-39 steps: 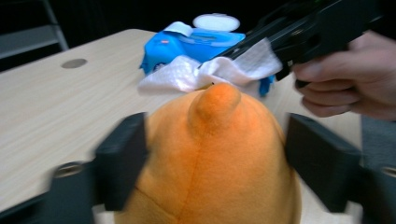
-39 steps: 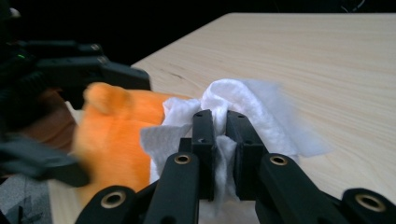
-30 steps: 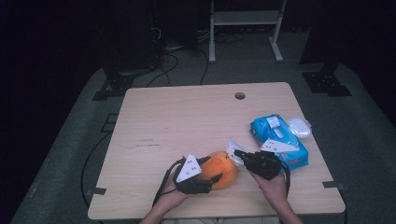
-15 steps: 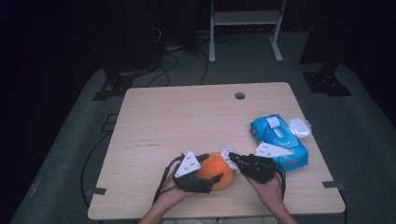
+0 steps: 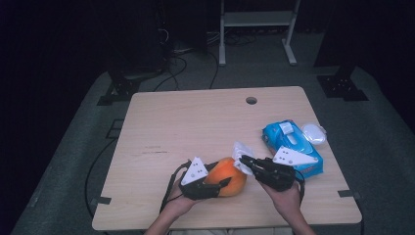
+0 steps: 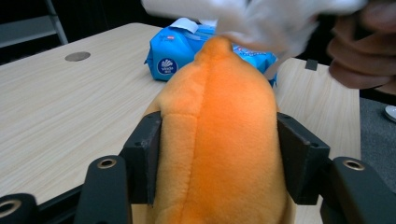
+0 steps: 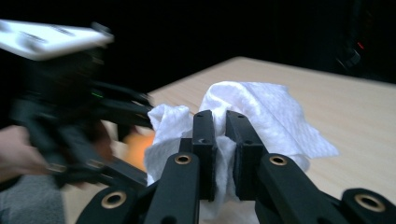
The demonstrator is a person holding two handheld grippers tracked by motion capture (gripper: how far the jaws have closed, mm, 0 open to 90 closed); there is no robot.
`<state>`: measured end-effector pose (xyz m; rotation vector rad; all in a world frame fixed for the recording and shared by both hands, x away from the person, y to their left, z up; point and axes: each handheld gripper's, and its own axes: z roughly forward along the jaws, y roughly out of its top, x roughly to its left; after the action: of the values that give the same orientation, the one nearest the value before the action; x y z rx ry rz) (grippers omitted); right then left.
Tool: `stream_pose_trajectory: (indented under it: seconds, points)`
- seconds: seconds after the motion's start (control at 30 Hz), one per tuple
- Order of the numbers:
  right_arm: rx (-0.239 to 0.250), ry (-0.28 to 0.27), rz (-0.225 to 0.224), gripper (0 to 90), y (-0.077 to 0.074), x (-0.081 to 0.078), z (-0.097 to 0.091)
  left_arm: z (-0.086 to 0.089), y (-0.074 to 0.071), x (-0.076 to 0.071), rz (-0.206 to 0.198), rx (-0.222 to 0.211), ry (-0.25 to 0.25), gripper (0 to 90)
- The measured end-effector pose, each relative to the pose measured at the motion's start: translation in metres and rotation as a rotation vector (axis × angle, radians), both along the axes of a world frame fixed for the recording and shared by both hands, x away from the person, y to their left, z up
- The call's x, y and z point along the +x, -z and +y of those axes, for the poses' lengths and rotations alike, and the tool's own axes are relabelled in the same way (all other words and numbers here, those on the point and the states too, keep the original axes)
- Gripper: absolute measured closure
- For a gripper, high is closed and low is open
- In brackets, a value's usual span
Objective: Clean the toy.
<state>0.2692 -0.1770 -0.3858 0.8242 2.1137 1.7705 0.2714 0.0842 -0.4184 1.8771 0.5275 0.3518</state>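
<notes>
The orange plush toy [image 5: 226, 175] lies near the front edge of the bench [image 5: 195, 122], clenched between the pads of the left tool [image 5: 215, 185], whose jaws have just been closing in on its soft sides. Just right of it, the right tool [image 5: 243, 160] is clamped tight on a crumpled white wipe [image 5: 242, 152], held at the toy's upper end. Farther right, a blue wipes packet [image 5: 288, 142] lies flat on the bench, with a small white lid [image 5: 314, 133] just beside it.

Orange plush toy [image 5: 226, 175] lying on table [image 5: 195, 122] w/ crumpled white wipe [image 5: 242, 151] touching its top-right end, left of blue wipes pack [image 5: 288, 142].
</notes>
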Motion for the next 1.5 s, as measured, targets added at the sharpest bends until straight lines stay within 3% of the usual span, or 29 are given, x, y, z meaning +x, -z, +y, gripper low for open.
stream_pose_trajectory:
  seconds: [0.07,0.13,0.23,0.33,0.4,0.5,0.67,0.73,0.8,0.9,0.97,1.07,1.23,1.3,1.43,1.5]
  points:
    - [-0.036,-0.014,-0.015,81.4,0.0,-0.003,0.008,-0.001,-0.001,-0.001,0.012,-0.013,0.014,41.0]
    - [-0.064,-0.008,0.003,81.5,0.01,0.0,0.012,-0.003,0.001,-0.002,0.004,0.017,0.015,39.0]
    - [-0.066,0.011,0.036,81.4,0.022,0.007,0.006,-0.002,0.006,0.003,0.026,-0.015,0.029,25.5]
    - [-0.07,0.042,0.043,81.4,0.024,0.011,-0.002,0.0,0.011,0.008,0.052,-0.028,0.036,16.5]
    - [-0.062,0.053,0.054,81.4,0.025,0.013,-0.005,0.0,0.014,0.008,0.048,-0.037,0.031,21.2]
    - [-0.049,0.055,0.063,81.5,0.024,0.013,-0.004,-0.003,0.01,0.004,0.011,-0.01,0.004,33.2]
    - [-0.064,0.007,0.012,81.4,0.011,0.0,0.01,0.003,-0.003,0.001,-0.016,-0.034,-0.026,42.0]
    - [-0.099,0.015,-0.002,81.3,0.011,0.0,0.013,0.006,-0.003,0.001,-0.011,-0.037,-0.018,41.9]
    - [-0.103,0.025,0.02,81.3,0.015,0.005,0.01,0.006,0.001,0.002,0.007,-0.037,0.002,38.8]
    - [-0.077,0.058,0.084,81.3,0.03,0.016,-0.002,0.005,0.006,0.005,0.031,-0.035,0.039,23.4]
    - [-0.071,0.076,0.097,81.3,0.032,0.018,-0.007,0.004,0.009,0.005,0.031,-0.01,0.027,18.2]
    - [-0.051,0.064,0.098,81.4,0.03,0.015,-0.004,0.003,0.012,0.005,0.021,-0.009,0.004,26.2]
    - [-0.036,-0.025,0.048,81.2,0.021,0.002,0.015,0.007,0.013,0.007,0.019,-0.013,-0.034,33.4]
    - [-0.06,-0.007,0.025,81.3,0.02,0.002,0.017,0.008,0.013,0.007,0.025,-0.023,-0.042,34.2]
    - [-0.087,0.069,0.061,81.3,0.032,0.013,0.002,0.01,0.014,0.01,0.043,-0.046,-0.063,34.4]
    - [-0.078,0.083,0.079,81.5,0.038,0.016,-0.003,0.009,0.015,0.011,0.047,-0.051,-0.068,34.4]
